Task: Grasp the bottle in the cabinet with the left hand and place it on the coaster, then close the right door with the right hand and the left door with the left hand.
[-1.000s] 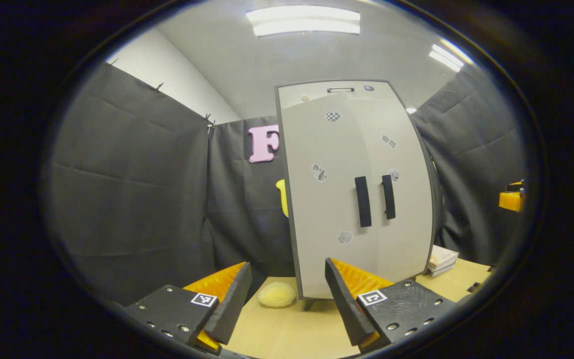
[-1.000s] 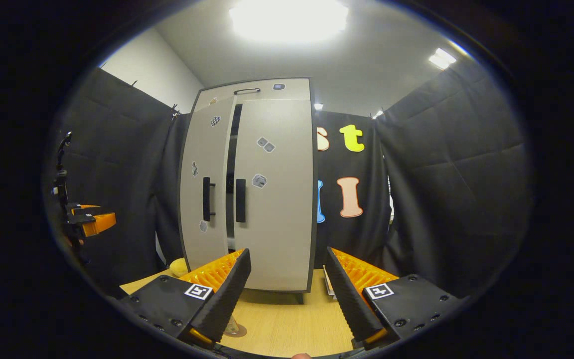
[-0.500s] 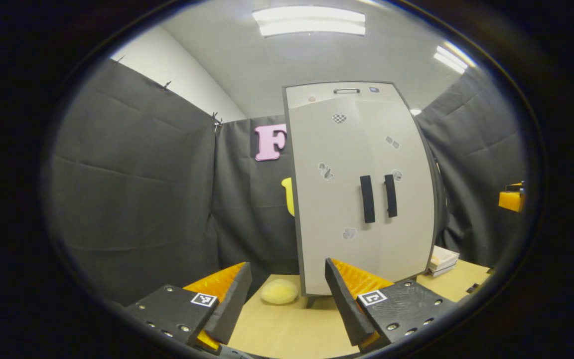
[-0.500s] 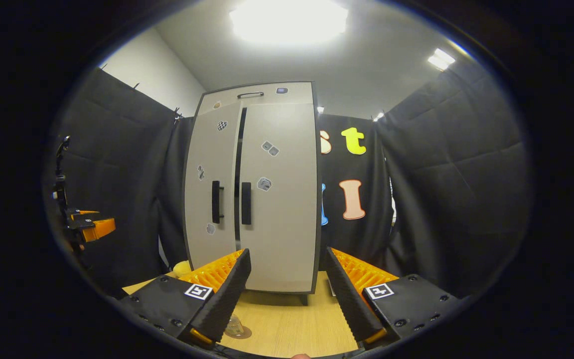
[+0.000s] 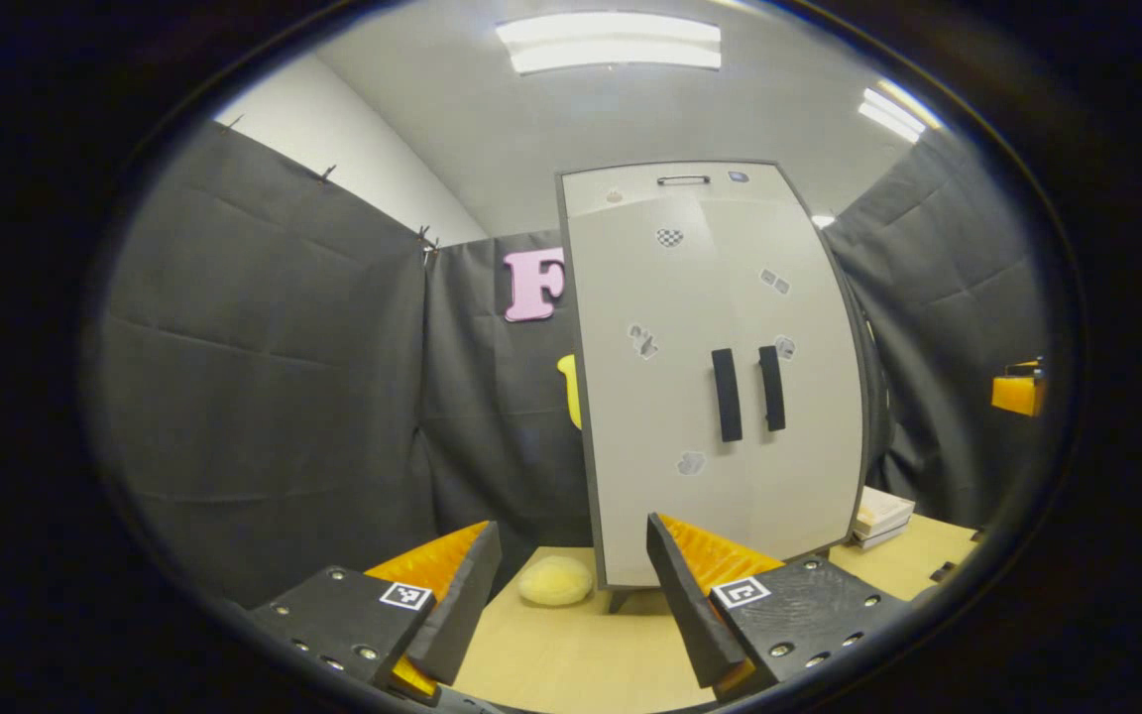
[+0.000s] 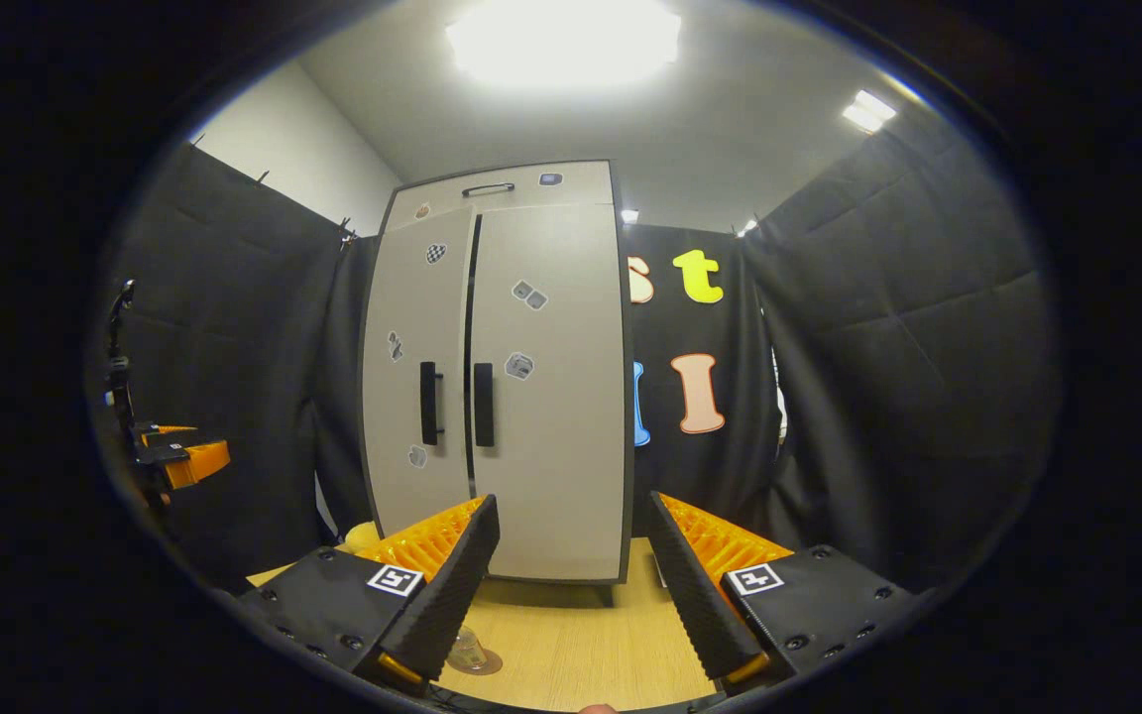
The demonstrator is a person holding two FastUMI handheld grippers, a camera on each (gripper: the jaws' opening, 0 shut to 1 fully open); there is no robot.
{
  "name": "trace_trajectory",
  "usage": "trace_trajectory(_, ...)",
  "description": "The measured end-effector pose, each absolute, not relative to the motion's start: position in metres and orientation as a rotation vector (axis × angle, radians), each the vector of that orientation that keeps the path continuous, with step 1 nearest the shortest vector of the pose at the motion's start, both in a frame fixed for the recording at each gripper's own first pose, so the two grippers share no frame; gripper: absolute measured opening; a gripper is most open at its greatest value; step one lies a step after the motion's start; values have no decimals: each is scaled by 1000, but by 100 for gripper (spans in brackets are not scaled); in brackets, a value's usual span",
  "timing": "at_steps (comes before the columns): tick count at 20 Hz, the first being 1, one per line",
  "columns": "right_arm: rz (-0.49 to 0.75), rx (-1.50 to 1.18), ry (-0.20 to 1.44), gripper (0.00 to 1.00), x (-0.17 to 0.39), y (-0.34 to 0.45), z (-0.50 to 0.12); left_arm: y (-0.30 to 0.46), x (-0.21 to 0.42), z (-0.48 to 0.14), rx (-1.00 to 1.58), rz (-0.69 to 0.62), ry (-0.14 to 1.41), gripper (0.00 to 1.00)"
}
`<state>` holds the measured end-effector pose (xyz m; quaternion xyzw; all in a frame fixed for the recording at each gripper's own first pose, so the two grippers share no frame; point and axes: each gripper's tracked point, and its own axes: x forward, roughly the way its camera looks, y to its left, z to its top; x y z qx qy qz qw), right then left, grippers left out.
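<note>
The grey cabinet [image 6: 492, 188] stands on the wooden table, its left door [image 6: 412, 337] and right door [image 6: 556, 416] both against the front with a thin dark seam between them. In the left gripper view the two doors [image 5: 720, 297] look flush, black handles [image 5: 749, 392] side by side. A clear bottle [image 6: 467, 650] stands on a brown coaster [image 6: 484, 667], mostly hidden behind my right gripper's finger. My right gripper [image 6: 571, 585] is open and holds nothing, back from the cabinet. My left gripper [image 5: 571, 585] is open too, away from the cabinet's left corner; it is also at the right gripper view's left edge [image 6: 179, 458].
A yellow sponge-like lump [image 5: 554, 580] lies on the table [image 5: 551, 654] by the cabinet's left foot. A stack of books [image 5: 878, 518] sits to the cabinet's right. The other gripper [image 5: 1017, 392] hangs at the far right. Black cloth walls enclose the booth.
The left door has swung shut; the wide dark gap seen a second ago in the right gripper view is now a thin seam. Both grippers shifted only slightly.
</note>
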<state>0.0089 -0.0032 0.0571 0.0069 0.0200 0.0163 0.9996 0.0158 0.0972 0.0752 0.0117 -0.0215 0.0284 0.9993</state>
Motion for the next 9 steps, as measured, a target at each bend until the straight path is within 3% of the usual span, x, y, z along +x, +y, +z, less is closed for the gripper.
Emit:
trace_trajectory(8, 27, 7, 47, 92, 13, -8, 54, 95, 18, 74, 31, 40, -40, 88)
trace_trajectory(9, 27, 9, 45, 95, 13, -8, 54, 95, 18, 74, 32, 39, -41, 88)
